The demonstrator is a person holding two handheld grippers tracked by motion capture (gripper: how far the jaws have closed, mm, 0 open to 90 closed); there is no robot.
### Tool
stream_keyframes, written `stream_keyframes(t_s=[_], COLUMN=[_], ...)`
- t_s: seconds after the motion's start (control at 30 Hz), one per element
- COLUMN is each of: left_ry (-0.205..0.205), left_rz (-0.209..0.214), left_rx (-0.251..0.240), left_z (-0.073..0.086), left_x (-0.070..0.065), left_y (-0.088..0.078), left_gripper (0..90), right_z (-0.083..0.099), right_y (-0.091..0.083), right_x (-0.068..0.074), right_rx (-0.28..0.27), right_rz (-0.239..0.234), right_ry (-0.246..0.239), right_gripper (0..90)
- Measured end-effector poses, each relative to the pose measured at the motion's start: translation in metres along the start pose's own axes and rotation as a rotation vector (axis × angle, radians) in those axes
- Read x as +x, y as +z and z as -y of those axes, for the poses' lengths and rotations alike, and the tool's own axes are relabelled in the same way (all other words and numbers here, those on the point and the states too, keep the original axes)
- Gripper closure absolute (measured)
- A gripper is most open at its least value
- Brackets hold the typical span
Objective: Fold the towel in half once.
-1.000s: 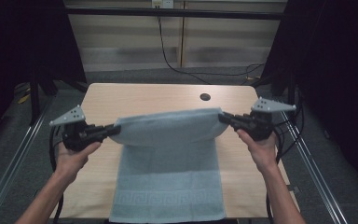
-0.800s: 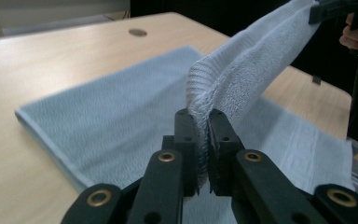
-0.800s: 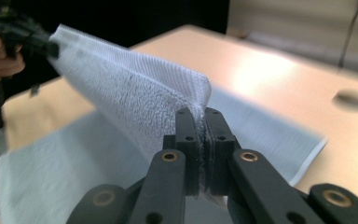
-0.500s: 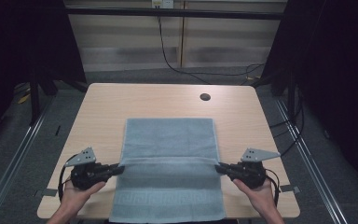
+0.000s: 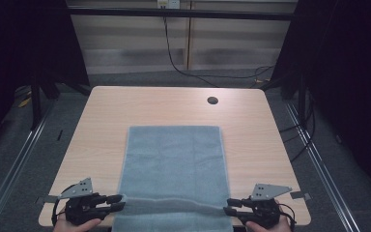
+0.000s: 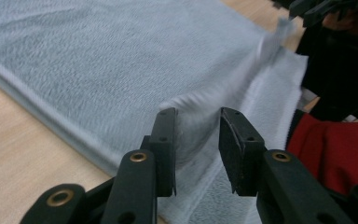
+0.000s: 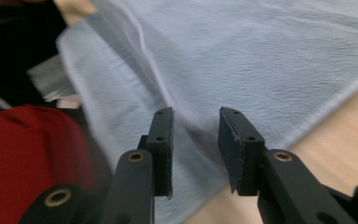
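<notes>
A light blue towel (image 5: 174,164) lies flat on the wooden table (image 5: 106,111), folded over itself, with a raised ridge along its near edge. My left gripper (image 5: 121,200) sits low at the towel's near left corner and my right gripper (image 5: 228,207) at its near right corner. In the left gripper view the jaws (image 6: 196,140) stand apart with a loose hump of towel (image 6: 121,56) between them. The right gripper (image 7: 196,140) is likewise parted, with a blurred towel (image 7: 261,56) edge slipping between its pads. Both sets of jaws have just been opening.
A round cable hole (image 5: 212,100) is at the table's far right. Metal rails (image 5: 24,154) run along both sides of the table. Red clothing (image 6: 335,144) shows at the near edge, close to both grippers.
Both grippers came down and toward the near edge, laying the lifted towel edge onto the table. Their jaws, shut on the towel before, now stand apart.
</notes>
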State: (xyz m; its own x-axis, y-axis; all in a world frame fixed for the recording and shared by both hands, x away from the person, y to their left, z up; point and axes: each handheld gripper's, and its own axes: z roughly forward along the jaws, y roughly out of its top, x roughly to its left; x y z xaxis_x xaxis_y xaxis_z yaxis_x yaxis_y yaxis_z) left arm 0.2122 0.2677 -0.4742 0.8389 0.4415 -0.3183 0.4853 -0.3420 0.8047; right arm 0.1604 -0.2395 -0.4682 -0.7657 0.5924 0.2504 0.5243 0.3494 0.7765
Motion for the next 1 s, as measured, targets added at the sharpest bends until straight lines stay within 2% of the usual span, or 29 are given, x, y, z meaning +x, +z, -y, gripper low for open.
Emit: stream_keyframes(t_s=[0.1,0.2,0.27,0.3,0.33,0.37,0.43,0.53,0.6,0.67,0.7,0.73,0.77,0.8,0.87,0.93,1.0], left_ry=[-0.004,0.007,-0.006,-0.027,-0.033,-0.029,-0.051,-0.043,-0.070,-0.074,-0.073,-0.090,-0.091,-0.074,-0.076,-0.044,-0.027], left_rz=[0.003,-0.027,-0.053,-0.055,-0.060,-0.085,-0.099,-0.143,-0.151,-0.172,-0.187,-0.182,-0.189,-0.212,-0.205,-0.217,-0.219], left_rx=[-0.026,-0.022,-0.010,-0.010,-0.006,0.013,0.020,0.031,0.019,0.031,0.024,0.033,0.053,0.062,0.070,0.106,0.106], left_z=[-0.003,-0.009,-0.016,-0.019,-0.022,-0.027,-0.037,-0.051,-0.059,-0.065,-0.066,-0.066,-0.066,-0.065,-0.065,-0.063,-0.061], left_x=[0.001,0.010,0.025,0.032,0.037,0.045,0.058,0.074,0.086,0.095,0.099,0.103,0.106,0.107,0.108,0.107,0.106], left_y=[-0.006,-0.001,0.011,0.017,0.022,0.030,0.040,0.051,0.058,0.067,0.070,0.074,0.078,0.081,0.084,0.088,0.088], left_gripper=[64.3,63.9,64.0,64.3,64.5,64.5,64.3,64.2,63.8,63.8,63.7,63.7,63.6,63.5,63.3,62.8,63.4], right_z=[0.000,-0.005,-0.013,-0.017,-0.021,-0.025,-0.036,-0.049,-0.057,-0.062,-0.064,-0.066,-0.068,-0.071,-0.073,-0.072,-0.071], right_y=[-0.005,-0.002,0.008,0.013,0.019,0.023,0.036,0.052,0.062,0.071,0.077,0.082,0.087,0.092,0.102,0.109,0.109], right_x=[0.005,0.000,-0.010,-0.016,-0.022,-0.027,-0.042,-0.062,-0.074,-0.083,-0.088,-0.092,-0.096,-0.098,-0.104,-0.106,-0.104], right_rx=[-0.021,-0.029,-0.030,-0.022,-0.012,-0.007,-0.004,0.018,0.029,0.036,0.040,0.046,0.058,0.066,0.068,0.074,0.078], right_rz=[-0.018,-0.008,0.000,0.010,0.010,0.016,0.026,0.047,0.075,0.072,0.088,0.084,0.084,0.100,0.112,0.119,0.124], right_ry=[0.000,0.004,0.011,0.013,0.014,0.014,0.020,0.026,0.032,0.044,0.047,0.056,0.061,0.056,0.064,0.065,0.061], right_gripper=[62.5,61.7,60.6,59.8,59.6,59.6,58.1,56.5,55.9,55.1,54.6,53.6,52.8,52.0,51.2,51.4,52.0])
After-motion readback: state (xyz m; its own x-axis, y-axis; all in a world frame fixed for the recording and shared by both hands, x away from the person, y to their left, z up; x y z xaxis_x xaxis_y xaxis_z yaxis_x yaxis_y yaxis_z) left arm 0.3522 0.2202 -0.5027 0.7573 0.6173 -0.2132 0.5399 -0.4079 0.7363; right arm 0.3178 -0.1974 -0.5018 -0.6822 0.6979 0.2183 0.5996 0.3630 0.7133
